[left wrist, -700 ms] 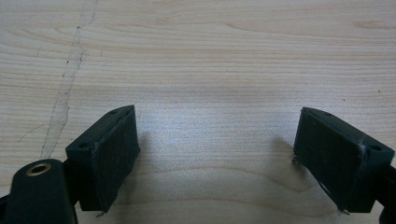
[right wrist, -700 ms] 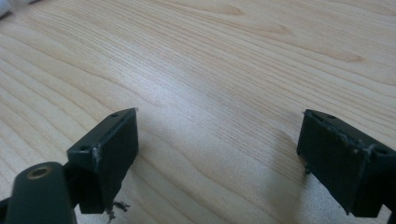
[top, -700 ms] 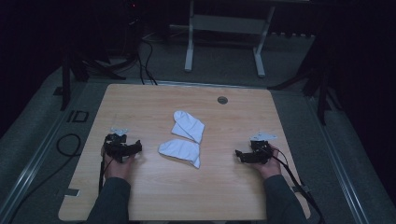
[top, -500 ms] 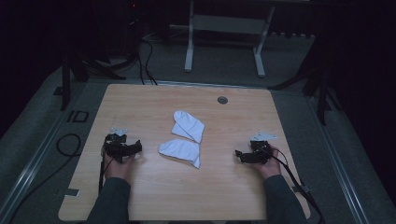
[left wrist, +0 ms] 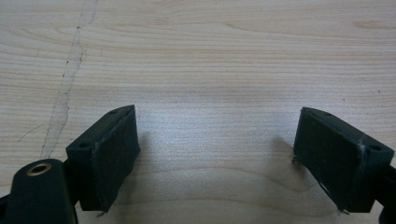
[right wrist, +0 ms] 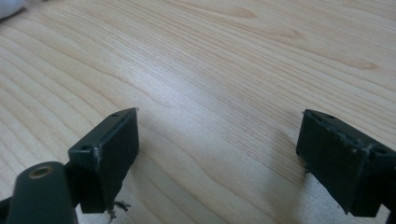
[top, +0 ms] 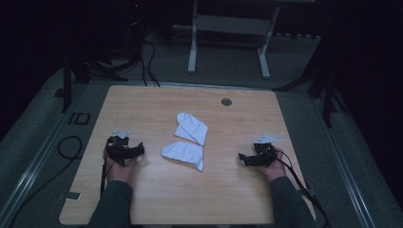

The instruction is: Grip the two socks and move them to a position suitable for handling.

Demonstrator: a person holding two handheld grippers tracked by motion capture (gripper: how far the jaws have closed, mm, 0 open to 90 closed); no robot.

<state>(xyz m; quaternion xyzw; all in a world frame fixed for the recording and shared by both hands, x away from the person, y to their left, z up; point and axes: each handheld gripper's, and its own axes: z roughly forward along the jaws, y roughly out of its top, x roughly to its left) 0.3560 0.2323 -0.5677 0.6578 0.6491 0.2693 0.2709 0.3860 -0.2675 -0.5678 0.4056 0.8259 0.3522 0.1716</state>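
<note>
Socks: near sock and far sock lie mid-table, touching, between grippers. Left gripper and right gripper rest well apart from both, jaws spread, empty. Risk: limp fabric bunches or drags neighbouring sock if pinched at overlap.

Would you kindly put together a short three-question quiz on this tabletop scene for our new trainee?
1. How many white socks lie on the table?
2. True or false: the left tool is shut on a sock.
3. Which is nearer the round grommet: A) the far sock, B) the near sock?

Key: 1. Two. 2. False: its jaws stand apart over bare wood, as do those of the right tool. 3. A.
</note>
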